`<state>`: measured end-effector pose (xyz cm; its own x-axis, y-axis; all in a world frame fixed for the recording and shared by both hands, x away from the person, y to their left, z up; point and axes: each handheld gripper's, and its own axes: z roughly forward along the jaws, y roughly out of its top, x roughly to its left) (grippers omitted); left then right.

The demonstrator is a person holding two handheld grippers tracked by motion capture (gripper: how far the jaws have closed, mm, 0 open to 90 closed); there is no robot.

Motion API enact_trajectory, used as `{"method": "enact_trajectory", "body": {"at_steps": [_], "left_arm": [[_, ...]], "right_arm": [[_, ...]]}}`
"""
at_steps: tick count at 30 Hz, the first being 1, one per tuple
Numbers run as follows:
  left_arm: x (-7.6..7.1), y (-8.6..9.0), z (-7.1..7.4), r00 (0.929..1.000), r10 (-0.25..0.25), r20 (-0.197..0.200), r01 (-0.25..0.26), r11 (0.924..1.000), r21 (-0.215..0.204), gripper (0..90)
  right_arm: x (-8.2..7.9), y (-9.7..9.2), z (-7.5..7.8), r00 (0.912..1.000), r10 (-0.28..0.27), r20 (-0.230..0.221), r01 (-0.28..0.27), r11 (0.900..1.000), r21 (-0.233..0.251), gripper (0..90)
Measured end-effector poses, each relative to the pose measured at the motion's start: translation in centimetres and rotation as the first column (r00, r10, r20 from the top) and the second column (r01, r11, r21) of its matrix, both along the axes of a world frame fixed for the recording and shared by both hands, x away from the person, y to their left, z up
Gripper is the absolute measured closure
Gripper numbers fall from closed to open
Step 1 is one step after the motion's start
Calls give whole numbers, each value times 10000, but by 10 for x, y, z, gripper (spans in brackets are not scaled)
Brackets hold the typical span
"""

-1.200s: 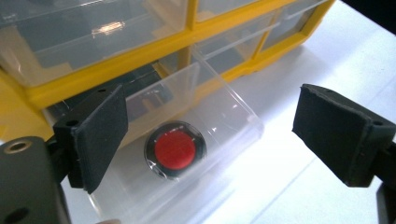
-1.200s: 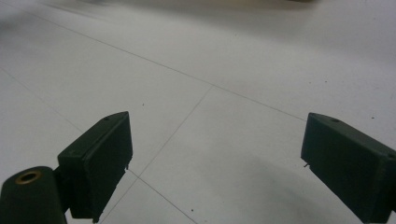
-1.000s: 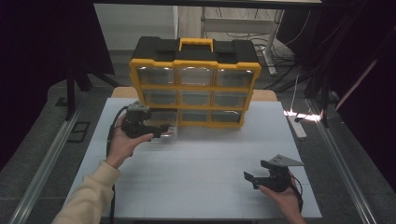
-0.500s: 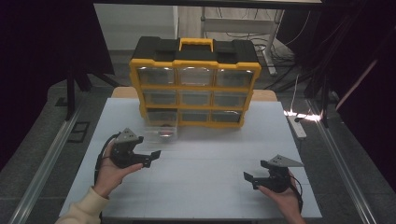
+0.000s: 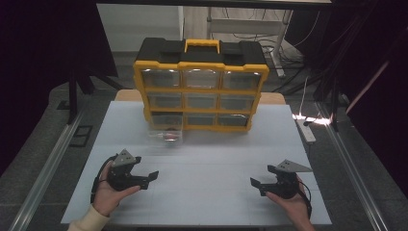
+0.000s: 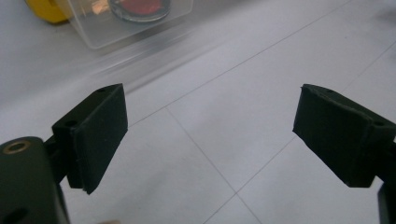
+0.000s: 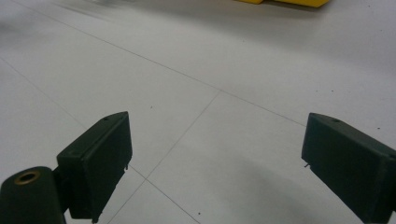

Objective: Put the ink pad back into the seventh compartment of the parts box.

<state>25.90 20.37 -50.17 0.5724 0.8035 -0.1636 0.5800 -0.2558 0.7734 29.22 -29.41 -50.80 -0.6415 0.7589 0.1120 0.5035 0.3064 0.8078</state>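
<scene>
High view looks down from above; each gripper view skims the table (image 5: 207, 159) close — beyond its jaws.

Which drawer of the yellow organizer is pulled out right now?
The bottom-left drawer of the organizer: its clear tray juts forward onto the table, with something red inside. The other eight sit flush in the frame.

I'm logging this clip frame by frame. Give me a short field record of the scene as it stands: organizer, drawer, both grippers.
organizer: yellow and black, upright at the table's far side
drawer: clear, pulled out of the bottom left slot, something red inside
left gripper: jaws open, nothing between them, near the table's front left
right gripper: jaws open, empty, front right
table: white
</scene>
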Motion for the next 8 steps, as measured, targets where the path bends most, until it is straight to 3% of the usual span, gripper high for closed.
{"method": "enact_trajectory", "body": {"at_steps": [8], "left_arm": [[-2,-1,-1,9999,-93,95,93,9999,67,108]], "right_arm": [[-1,1,0,10000,58,54,-58,10000,-3,89]]}}
